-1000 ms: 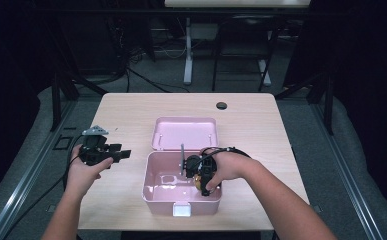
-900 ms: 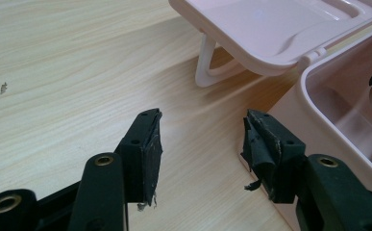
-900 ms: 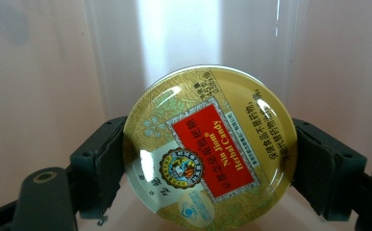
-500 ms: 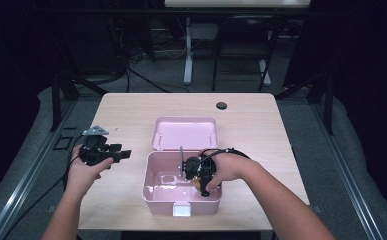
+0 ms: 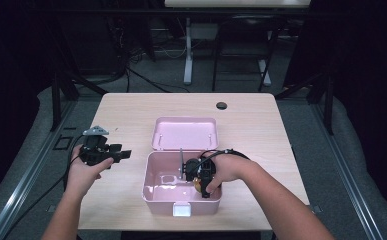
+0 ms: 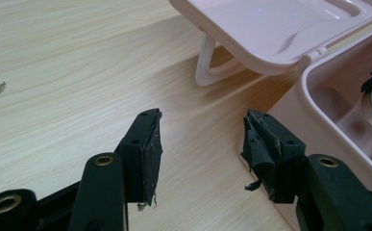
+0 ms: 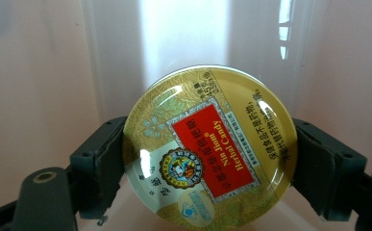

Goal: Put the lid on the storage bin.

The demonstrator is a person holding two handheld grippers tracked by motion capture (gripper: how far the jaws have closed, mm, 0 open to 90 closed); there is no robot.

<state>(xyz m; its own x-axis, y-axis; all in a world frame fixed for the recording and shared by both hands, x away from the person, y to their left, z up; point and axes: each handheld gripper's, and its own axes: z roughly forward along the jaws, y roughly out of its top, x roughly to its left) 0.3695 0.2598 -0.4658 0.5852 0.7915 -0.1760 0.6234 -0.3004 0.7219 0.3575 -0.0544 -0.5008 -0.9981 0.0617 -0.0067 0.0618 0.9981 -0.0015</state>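
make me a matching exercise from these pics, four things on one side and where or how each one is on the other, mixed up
Things:
1. candy tin
2. pink box lid
3. left hand-held gripper
4. round black spot

Places or states:
A. jaws apart with nothing between them, over the table beside the pink box
B. on the table's far edge, apart from the box
C. clamped between the jaws of the right hand-held gripper, inside the box
D. swung open behind the box

Pairs: 1-C, 2-D, 3-A, 4-B

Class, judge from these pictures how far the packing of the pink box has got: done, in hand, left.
Done: the pink box stands open, lid back. In hand: the right gripper clamps a candy tin inside it. Left: releasing the tin, probably closing the lid; the left gripper waits open.
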